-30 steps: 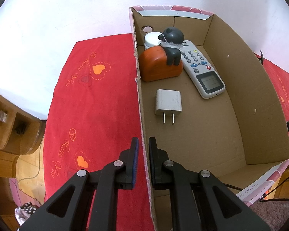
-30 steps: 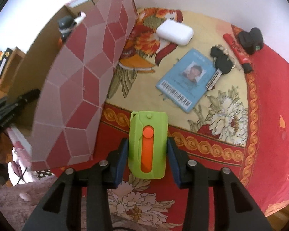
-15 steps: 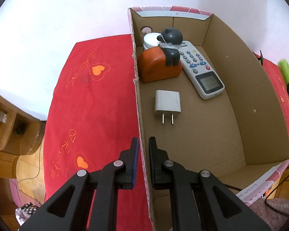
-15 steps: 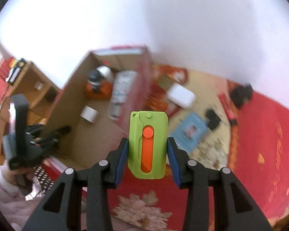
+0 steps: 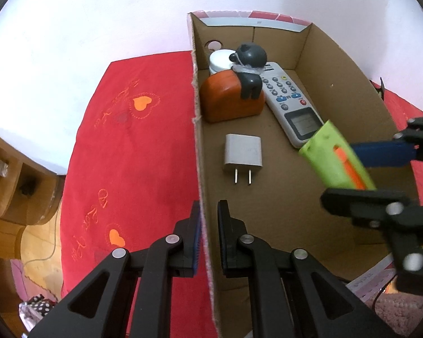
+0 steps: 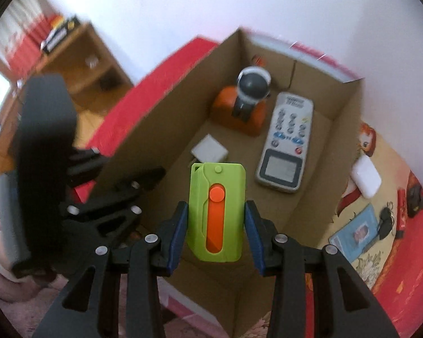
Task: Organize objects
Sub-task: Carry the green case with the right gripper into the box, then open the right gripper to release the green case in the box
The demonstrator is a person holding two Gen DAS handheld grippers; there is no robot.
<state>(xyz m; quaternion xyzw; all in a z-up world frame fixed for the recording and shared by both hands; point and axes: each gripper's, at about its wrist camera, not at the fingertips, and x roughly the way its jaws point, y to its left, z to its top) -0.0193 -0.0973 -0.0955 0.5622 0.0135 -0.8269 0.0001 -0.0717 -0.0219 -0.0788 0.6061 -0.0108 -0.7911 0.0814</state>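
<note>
Now that your right gripper (image 6: 216, 229) has swung in from the tablecloth, its 2 fingers, clamped on the green utility knife (image 6: 215, 211), hang over the cardboard box (image 5: 338, 64). The charger plug (image 6: 210, 152) lies just ahead of those fingertips, the remote (image 6: 286, 143) ahead and right. Your left gripper (image 5: 208, 236) stays pinched on the box's wall. Lowering and releasing looks next.

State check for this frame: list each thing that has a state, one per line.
Cardboard box: open-topped, upright.
Left gripper: shut on the box wall.
Right gripper: shut on the green cutter.
Green cutter: held above the box.
Charger plug: lying flat in the box.
Remote: face up in the box.
</note>
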